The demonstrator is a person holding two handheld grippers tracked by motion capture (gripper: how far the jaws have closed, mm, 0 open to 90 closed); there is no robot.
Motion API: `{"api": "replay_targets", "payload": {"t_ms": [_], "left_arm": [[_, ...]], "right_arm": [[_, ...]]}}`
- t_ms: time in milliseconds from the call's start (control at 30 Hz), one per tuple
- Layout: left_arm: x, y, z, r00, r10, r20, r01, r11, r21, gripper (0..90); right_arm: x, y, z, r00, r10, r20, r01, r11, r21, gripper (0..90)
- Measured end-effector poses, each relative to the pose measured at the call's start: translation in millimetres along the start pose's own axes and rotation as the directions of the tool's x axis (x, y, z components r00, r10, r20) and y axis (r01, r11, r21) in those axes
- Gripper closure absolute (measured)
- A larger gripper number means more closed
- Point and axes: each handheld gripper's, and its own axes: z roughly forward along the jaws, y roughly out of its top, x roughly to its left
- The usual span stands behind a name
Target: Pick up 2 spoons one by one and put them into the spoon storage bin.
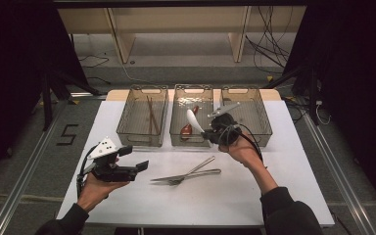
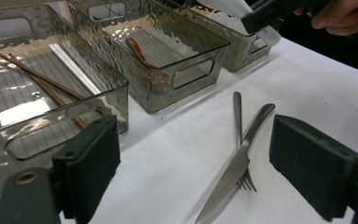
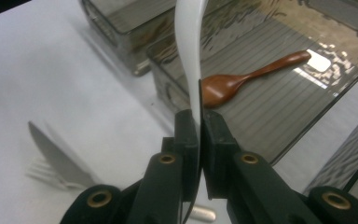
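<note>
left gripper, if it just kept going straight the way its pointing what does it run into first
Probably the knife and fork lying crossed on the white table, straight ahead between the open jaws of the left gripper. Beyond them stands the middle bin holding a wooden spoon. Depth is hard to judge.

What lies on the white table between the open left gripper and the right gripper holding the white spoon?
In the high view, a steel knife and fork lie crossed between the left gripper and the right gripper clamping the white spoon.

Table (image 1: pixel 127 196) (bins (image 1: pixel 142 117), knife (image 1: pixel 186 176), fork (image 1: pixel 191 169))
</note>
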Motion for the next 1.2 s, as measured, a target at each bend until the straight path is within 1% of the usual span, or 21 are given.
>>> {"api": "replay_targets", "payload": {"t_ms": [133,333,400,667,800,867,900,1200], "left_arm": [[0.6,-0.2,-0.3,1.0000,0.004,-0.005,-0.004,1.0000,-0.008,15.8],[1.2,-0.5,-0.7,0.9999,0.010,-0.010,-0.010,0.9998,-0.020,15.7],[1.3,-0.4,-0.7,0.9999,0.009,-0.009,-0.009,0.9997,-0.023,15.8],[1.5,-0.3,-1.4,0.9998,0.012,-0.014,-0.012,0.9996,-0.025,15.8],[1.9,-0.1,-1.6,0.9998,0.012,-0.015,-0.012,0.9996,-0.025,15.8],[1.8,-0.2,-1.7,0.9998,0.011,-0.014,-0.012,0.9996,-0.025,15.7],[1.8,-0.1,-1.6,0.9998,0.011,-0.014,-0.012,0.9996,-0.025,15.8],[1.7,-0.1,-1.8,0.9999,0.010,-0.011,-0.010,0.9996,-0.027,15.8]], "right_arm": [[-8.2,9.2,5.4,0.9994,0.030,0.020,-0.030,1.000,-0.004,86.3],[-20.1,18.7,15.9,0.9963,0.064,0.058,-0.065,0.998,0.010,86.3],[-23.3,21.8,19.9,0.9954,0.068,0.068,-0.070,0.997,0.023,86.3],[-32.4,33.5,33.0,0.9909,0.096,0.095,-0.100,0.994,0.035,86.3],[-36.1,37.3,39.5,0.9869,0.117,0.111,-0.122,0.992,0.043,86.2],[-38.1,38.6,42.9,0.9857,0.119,0.120,-0.125,0.991,0.044,86.2],[-38.5,39.1,44.4,0.9841,0.128,0.123,-0.135,0.990,0.051,86.2],[-44.0,38.7,59.7,0.9766,0.151,0.153,-0.164,0.983,0.076,85.9]]}}
